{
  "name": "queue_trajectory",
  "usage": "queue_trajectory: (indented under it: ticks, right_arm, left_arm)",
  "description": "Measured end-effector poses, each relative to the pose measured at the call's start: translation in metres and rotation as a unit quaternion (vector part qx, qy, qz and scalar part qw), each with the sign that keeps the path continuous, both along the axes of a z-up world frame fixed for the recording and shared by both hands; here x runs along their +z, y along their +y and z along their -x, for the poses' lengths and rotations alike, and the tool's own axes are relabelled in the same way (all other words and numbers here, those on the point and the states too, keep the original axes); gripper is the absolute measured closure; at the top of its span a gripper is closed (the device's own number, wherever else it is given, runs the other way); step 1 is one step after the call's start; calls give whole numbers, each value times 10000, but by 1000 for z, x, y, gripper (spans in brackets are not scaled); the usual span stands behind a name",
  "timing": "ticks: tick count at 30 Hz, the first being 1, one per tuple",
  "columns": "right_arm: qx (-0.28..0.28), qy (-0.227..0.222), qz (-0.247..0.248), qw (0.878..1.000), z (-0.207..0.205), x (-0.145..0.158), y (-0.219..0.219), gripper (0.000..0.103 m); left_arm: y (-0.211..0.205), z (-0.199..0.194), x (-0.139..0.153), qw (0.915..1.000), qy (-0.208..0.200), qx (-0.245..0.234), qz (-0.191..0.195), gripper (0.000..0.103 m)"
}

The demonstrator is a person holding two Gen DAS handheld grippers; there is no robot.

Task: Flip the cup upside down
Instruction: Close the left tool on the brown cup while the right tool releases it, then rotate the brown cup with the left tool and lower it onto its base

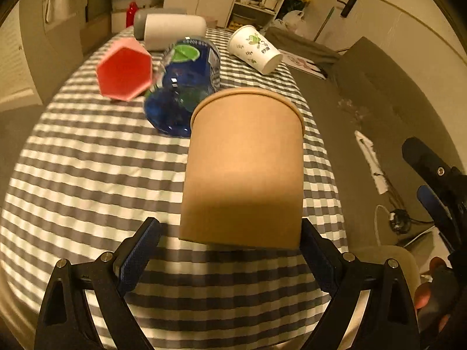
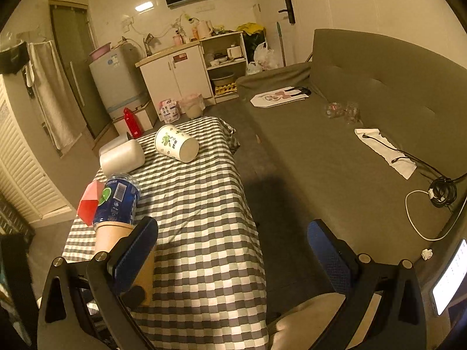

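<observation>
Lying sideways: brown cup [image 1: 242,169] | left tongs [image 1: 230,250] spread | table edge [image 1: 321,157] beside

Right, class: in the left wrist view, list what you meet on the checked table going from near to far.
left tongs → brown paper cup → blue plastic bottle → white printed cup → white cylinder with grey cap.

The right gripper [image 2: 233,250] hangs with jaws spread over the checked tablecloth [image 2: 198,218]. At the cloth's near-left edge lies a brown paper cup [image 2: 116,239]; a blue-labelled bottle [image 2: 118,201] touches its far end.
</observation>
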State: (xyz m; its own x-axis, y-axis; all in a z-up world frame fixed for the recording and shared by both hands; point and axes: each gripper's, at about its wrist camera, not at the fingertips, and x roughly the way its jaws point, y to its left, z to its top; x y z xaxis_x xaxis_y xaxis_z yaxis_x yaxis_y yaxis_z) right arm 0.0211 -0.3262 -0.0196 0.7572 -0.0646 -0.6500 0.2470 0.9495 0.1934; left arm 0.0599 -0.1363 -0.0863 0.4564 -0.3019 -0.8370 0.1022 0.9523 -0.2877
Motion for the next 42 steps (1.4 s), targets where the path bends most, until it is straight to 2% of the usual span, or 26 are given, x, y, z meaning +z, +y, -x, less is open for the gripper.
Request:
queue_trajectory:
  ticks: [2, 3, 4, 5, 9, 13, 18, 21, 24, 26, 27, 30, 33, 36, 40, 42]
  right_arm:
    - [-8, 15, 7, 10000, -1, -1, 1, 0]
    - [-18, 24, 10, 10000, -1, -1, 1, 0]
    - [-29, 34, 9, 10000, -2, -1, 1, 0]
    - [-37, 45, 5, 10000, -2, -2, 0, 0]
    - [-62, 68, -1, 10000, -5, -2, 0, 0]
    - [-21, 77, 52, 10000, -7, -2, 3, 0]
    - [25, 97, 69, 9999, -9, -3, 5, 0]
    - [43, 107, 41, 9999, -9, -4, 5, 0]
    - [69, 109, 17, 9999, -10, -4, 7, 0]
    - [95, 105, -5, 9999, -10, -4, 8, 0]
    - [107, 102, -18, 9999, -10, -4, 8, 0]
    - [144, 93, -74, 9998, -11, -5, 8, 0]
    - [158, 102, -120, 9998, -12, -6, 8, 0]
    - [145, 97, -188, 9997, -12, -7, 5, 0]
    - [84, 101, -263, 9996, -12, -8, 0, 0]
    - [52, 114, -289, 9995, -12, -9, -2, 0]
  left_arm:
    - [0, -1, -1, 9999, -54, -58, 75, 9]
    - [1, -1, 0, 9998, -108, -113, 119, 15]
    - [1, -1, 2, 9996, -141, -180, 189, 25]
    - [2, 0, 4, 9991, -173, -280, 254, 26]
    - [7, 6, 17, 9980, -406, -472, 104, 26]
    - [18, 12, 34, 9971, -504, -542, -182, 26]
    - [41, 14, 54, 9965, -249, -627, -503, 26]
    - [54, 16, 59, 9916, 79, -865, -956, 26]
    - [63, 21, 57, 9796, 512, -1211, -1522, 26]
    - [66, 22, 52, 9670, 870, -1460, -1898, 26]
    - [66, 23, 49, 9578, 1039, -1621, -2137, 26]
    - [60, 24, 43, 9338, 1263, -2015, -2675, 26]
    - [50, 16, 36, 9206, 1394, -2196, -2911, 26]
    - [43, 5, 41, 9188, 1237, -2270, -2982, 26]
    - [35, -10, 53, 9296, 846, -2243, -2801, 26]
    - [34, -20, 55, 9382, 689, -2148, -2624, 26]
